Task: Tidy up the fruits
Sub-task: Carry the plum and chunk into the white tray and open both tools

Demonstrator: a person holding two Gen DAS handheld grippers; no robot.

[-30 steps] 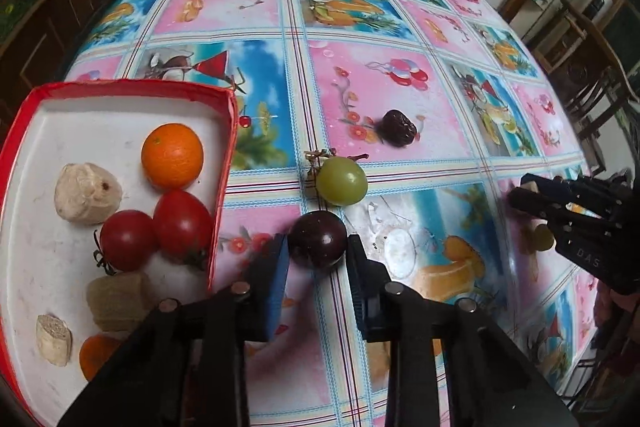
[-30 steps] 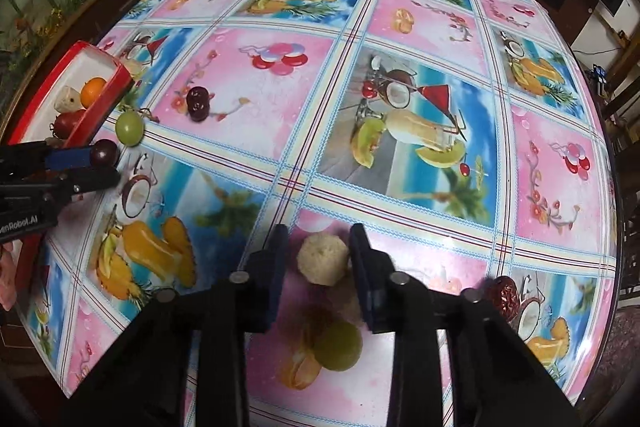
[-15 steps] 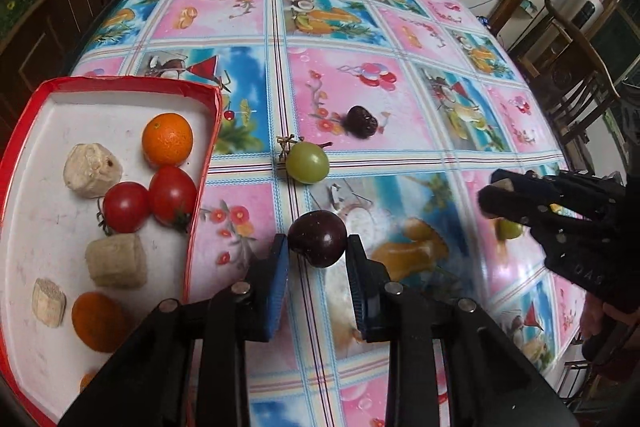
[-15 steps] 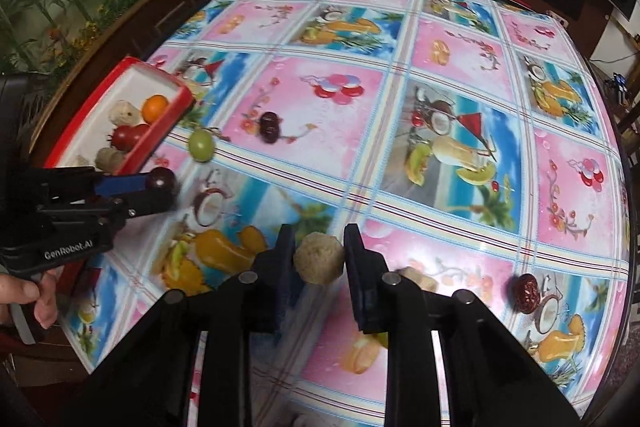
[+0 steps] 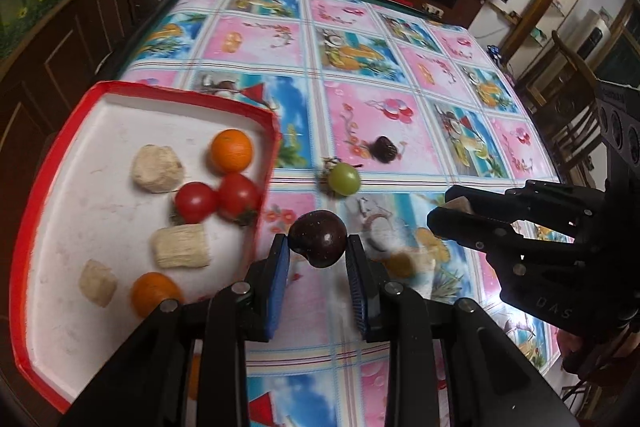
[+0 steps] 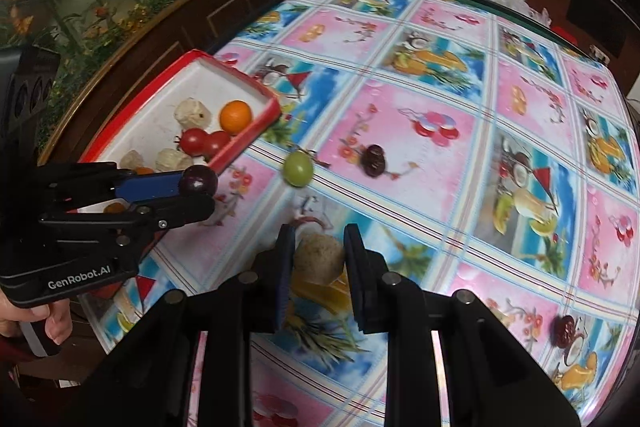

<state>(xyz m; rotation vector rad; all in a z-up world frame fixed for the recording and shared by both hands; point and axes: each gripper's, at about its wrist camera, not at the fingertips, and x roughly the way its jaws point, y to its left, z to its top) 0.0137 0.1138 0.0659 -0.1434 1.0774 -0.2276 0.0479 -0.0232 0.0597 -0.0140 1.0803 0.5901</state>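
My left gripper (image 5: 318, 251) is shut on a dark purple plum (image 5: 318, 243) and holds it above the table, just right of the red-rimmed white tray (image 5: 56, 147). The tray holds an orange (image 5: 231, 151), two tomatoes (image 5: 196, 202), several beige pieces and another orange. My right gripper (image 6: 319, 254) is shut on a beige round piece (image 6: 318, 259), lifted over the table. A green grape (image 5: 343, 179) and a dark date (image 5: 383, 149) lie on the tablecloth beyond the plum.
The table has a colourful fruit-print cloth (image 6: 440, 75). Another dark date (image 6: 564, 327) lies near the right front edge. A wooden cabinet (image 6: 168, 27) runs along the left side, and chairs (image 5: 576, 123) stand to the right.
Both grippers rose and drew back from the table with their fruit. The right gripper has moved left, closer to the left gripper and the tray.
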